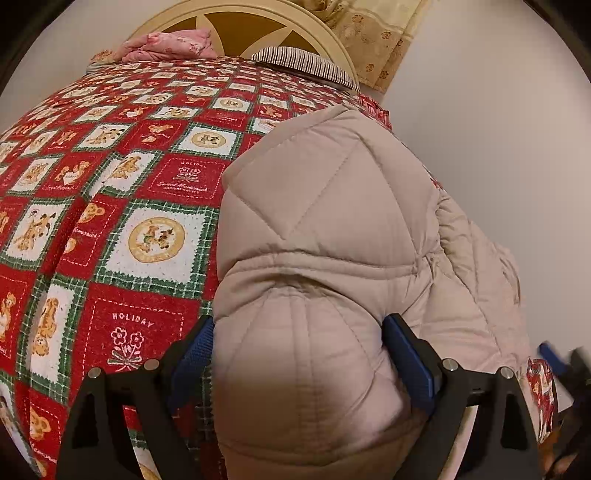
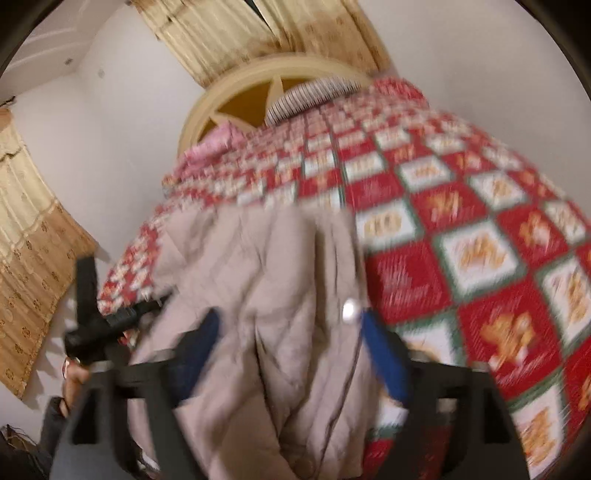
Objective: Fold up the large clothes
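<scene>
item: beige quilted puffer jacket, lying bunched at the near edge of the bed, partly folded.
material: padded, slippery shell, stitched diamond panels; a metal snap shows.
bed cover: red-and-green patchwork print, matte woven.
left tool: jaws spread wide around a puffed fold, pads not pressing.
right tool: wide apart, jacket between, nothing gripped; view blurred.
risk: springy filling may unfold the layers; the overhanging side could slide off the bed.

Left wrist view: close over beige jacket, facing up along bed toward headboard
Right wrist view: blurred, tilted, close over same jacket
Shared: quilt, headboard, curtain
</scene>
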Demonstrator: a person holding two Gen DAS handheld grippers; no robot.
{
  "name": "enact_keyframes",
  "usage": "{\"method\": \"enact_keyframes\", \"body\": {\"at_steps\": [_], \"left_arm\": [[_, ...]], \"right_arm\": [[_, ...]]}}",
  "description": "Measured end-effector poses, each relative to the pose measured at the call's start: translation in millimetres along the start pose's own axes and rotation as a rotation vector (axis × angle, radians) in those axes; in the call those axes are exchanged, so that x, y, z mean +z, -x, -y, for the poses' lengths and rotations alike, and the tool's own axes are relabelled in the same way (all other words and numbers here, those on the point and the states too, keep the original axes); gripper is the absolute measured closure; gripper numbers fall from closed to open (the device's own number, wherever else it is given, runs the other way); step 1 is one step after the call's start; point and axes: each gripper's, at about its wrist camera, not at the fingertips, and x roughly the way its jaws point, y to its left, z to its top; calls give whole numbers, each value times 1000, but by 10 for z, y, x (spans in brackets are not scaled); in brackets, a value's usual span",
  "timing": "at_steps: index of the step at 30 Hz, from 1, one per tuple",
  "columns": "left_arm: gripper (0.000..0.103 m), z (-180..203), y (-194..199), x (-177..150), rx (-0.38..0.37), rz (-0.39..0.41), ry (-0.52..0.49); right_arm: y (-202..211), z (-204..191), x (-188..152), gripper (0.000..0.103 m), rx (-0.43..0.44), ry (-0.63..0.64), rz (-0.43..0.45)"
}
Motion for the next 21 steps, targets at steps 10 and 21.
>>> {"method": "enact_keyframes", "body": {"at_steps": [10, 21], "left_arm": [[11, -35, -5, -18, -24, -5, 0], [12, -444, -258, -75, -329, -78, 178]], "right_arm": [[-1055, 237, 279, 0, 102, 68, -215], [-1354, 373, 72, 2, 286, -10, -273]]}}
